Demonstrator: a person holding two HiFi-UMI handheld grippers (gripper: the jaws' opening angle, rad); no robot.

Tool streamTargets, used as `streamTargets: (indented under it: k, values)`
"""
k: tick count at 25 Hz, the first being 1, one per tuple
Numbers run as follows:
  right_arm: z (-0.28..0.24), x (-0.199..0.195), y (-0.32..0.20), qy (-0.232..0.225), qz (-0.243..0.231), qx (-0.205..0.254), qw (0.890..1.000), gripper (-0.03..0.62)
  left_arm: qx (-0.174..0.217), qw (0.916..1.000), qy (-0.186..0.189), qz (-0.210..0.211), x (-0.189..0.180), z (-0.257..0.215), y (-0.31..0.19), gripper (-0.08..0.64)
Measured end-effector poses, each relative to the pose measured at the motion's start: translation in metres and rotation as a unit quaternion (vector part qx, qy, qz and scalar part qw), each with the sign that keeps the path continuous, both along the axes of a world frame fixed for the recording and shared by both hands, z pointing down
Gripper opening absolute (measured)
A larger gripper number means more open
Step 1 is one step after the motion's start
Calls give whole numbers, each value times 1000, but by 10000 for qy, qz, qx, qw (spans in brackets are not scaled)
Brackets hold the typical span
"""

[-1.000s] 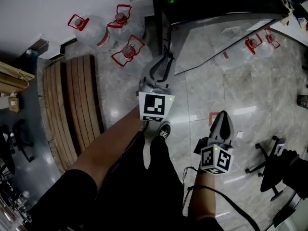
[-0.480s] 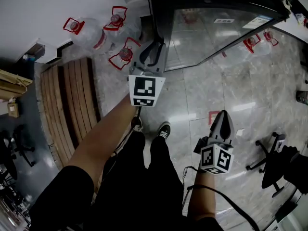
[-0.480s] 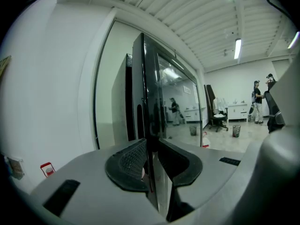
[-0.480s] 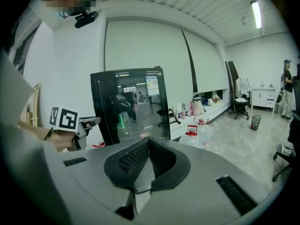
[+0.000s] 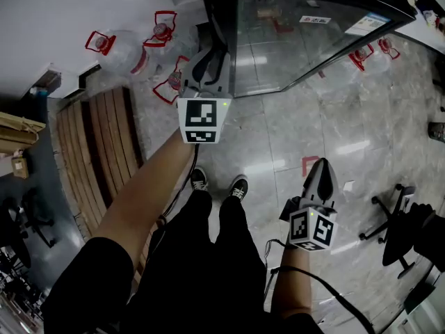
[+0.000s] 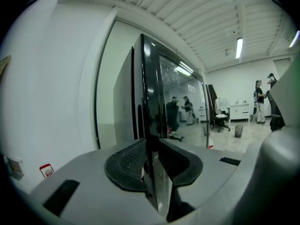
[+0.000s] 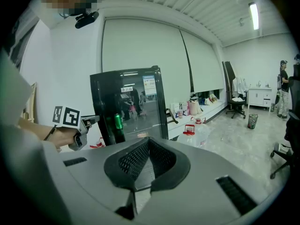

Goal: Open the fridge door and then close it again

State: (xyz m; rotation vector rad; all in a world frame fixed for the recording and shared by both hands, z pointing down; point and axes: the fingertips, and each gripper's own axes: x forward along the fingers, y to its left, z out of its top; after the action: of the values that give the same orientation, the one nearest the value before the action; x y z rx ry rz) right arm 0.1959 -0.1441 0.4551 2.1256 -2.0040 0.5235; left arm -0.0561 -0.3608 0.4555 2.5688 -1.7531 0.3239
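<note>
Glossy marble floor [image 5: 334,124]; wooden slat bench [image 5: 104,141] by white wall [image 5: 42,19]; ceiling tube lights [image 7: 254,9].

Three viewpoints, one common fridge door [image 5: 299,40]

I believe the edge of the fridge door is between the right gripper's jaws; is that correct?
Not quite: the fridge door has its edge between the jaws of the left gripper, which have just been opening, as the left gripper view shows. The right gripper holds nothing.
</note>
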Motion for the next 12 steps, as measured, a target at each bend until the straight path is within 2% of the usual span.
streamTargets:
  k: [5, 7, 12]
  values:
    - [-5, -4, 0, -26, -23, 48, 10000, 15, 12, 9999, -8, -169, -6, -1, 6, 74]
    - [-10, -7, -1, -21, -85, 111, 9999, 15, 104, 9996, -49, -244, -9, -7, 17, 34]
    - [-39, -22, -5, -21, -396, 372, 9985, 15, 309, 9994, 166, -82, -7, -44, 63, 8]
